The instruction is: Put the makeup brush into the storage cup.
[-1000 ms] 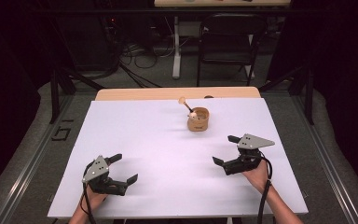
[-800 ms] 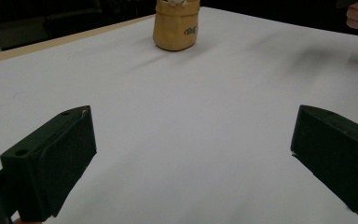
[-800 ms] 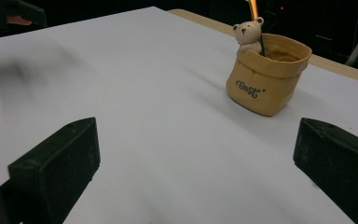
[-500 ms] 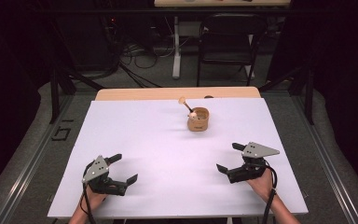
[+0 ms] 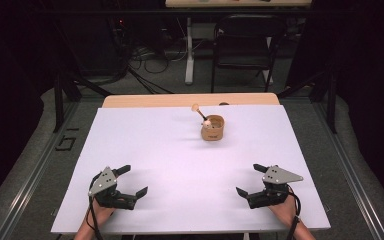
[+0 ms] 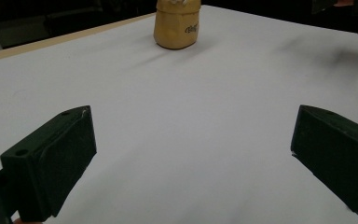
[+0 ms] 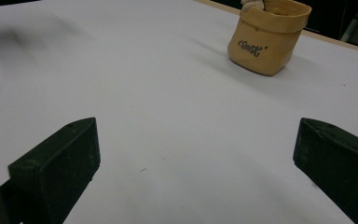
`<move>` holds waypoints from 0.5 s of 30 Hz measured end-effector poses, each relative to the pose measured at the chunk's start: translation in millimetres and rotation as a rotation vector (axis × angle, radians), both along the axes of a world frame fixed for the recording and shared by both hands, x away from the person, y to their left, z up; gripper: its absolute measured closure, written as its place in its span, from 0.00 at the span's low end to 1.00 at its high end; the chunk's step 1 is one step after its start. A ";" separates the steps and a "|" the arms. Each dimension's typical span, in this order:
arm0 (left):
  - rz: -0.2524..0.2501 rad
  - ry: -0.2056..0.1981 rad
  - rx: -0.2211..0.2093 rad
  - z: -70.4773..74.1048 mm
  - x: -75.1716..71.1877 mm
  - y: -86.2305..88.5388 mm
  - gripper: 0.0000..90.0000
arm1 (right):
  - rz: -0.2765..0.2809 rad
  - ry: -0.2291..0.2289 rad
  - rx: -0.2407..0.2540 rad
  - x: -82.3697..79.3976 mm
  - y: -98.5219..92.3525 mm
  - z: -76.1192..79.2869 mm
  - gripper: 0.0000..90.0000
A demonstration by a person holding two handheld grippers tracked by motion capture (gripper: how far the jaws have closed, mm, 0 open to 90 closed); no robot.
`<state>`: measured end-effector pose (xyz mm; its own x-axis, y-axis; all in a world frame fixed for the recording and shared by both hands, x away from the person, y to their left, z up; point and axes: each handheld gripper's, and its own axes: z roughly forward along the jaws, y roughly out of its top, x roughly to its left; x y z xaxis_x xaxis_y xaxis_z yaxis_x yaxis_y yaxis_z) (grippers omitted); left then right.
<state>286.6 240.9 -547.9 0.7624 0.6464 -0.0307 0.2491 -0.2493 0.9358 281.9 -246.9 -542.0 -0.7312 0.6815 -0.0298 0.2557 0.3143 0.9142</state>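
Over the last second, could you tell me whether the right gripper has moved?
Yes. The right gripper has drawn back toward the table's near edge, farther from the small tan fabric pouch, which stayed put.

Your left tongs (image 6: 193, 154) view cuts the tan pouch (image 6: 177, 23) off at the top edge, so you cannot see its mouth. Your right tongs (image 7: 196, 154) view clips the pouch rim too, and the pale thing inside (image 7: 256, 3) is too cropped to tell. From above, the small dark writing on the pouch is unreadable, and your wrists leave the bottom edge.
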 end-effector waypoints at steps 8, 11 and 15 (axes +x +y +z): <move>-0.010 0.002 0.003 -1.9 -2.8 1.1 0.00 | -0.003 -0.004 -0.027 -9.0 -0.9 -5.9 0.00; 0.004 -0.010 -0.001 -2.1 -5.2 3.4 0.00 | -0.010 -0.010 -0.017 -10.3 -2.4 -6.0 0.00; 0.015 -0.019 -0.019 -2.4 -7.4 7.2 0.00 | -0.023 -0.045 0.003 -15.4 -6.2 -4.4 0.00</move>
<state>279.2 248.1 -550.3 0.7530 0.6574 -0.0286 0.2345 -0.2275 0.9451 266.5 -253.1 -546.5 -0.7132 0.6984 -0.0604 0.2217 0.3064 0.9257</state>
